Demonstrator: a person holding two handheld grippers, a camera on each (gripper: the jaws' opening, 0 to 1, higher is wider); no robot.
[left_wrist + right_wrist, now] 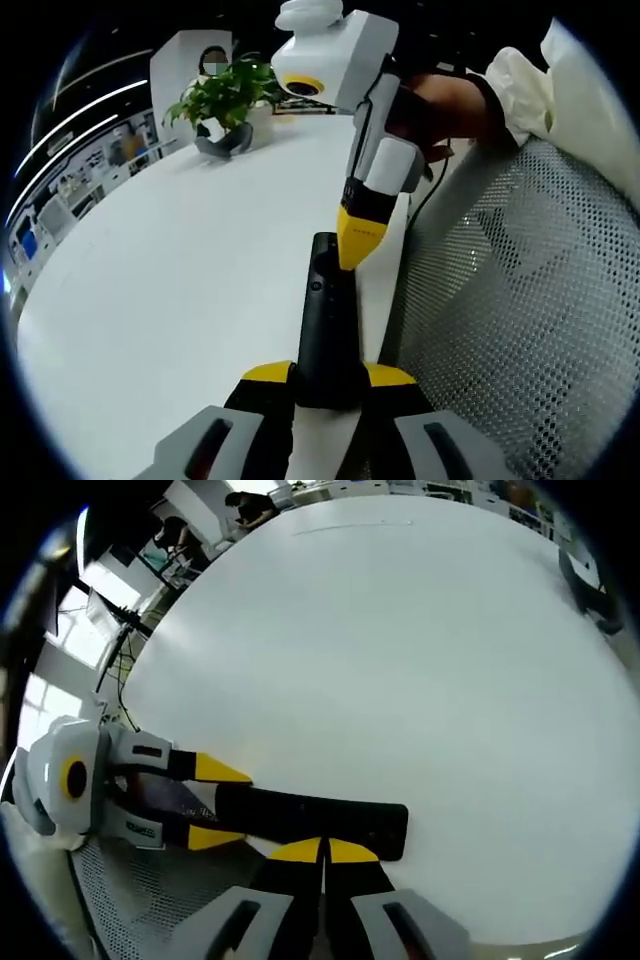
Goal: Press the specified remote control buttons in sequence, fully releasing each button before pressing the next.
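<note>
Remote (325,320) clamped in left tongs (328,375); right tongs (322,851) closed, tips on it.

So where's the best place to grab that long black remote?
Probably its plain rear end, coming in along its length, jaws pinching the two long narrow sides. The remote is a slim bar with buttons near the front, so a tail grip leaves them uncovered. The left gripper holds it this way already, while the right gripper, jaws together, points down at the button end.
</note>
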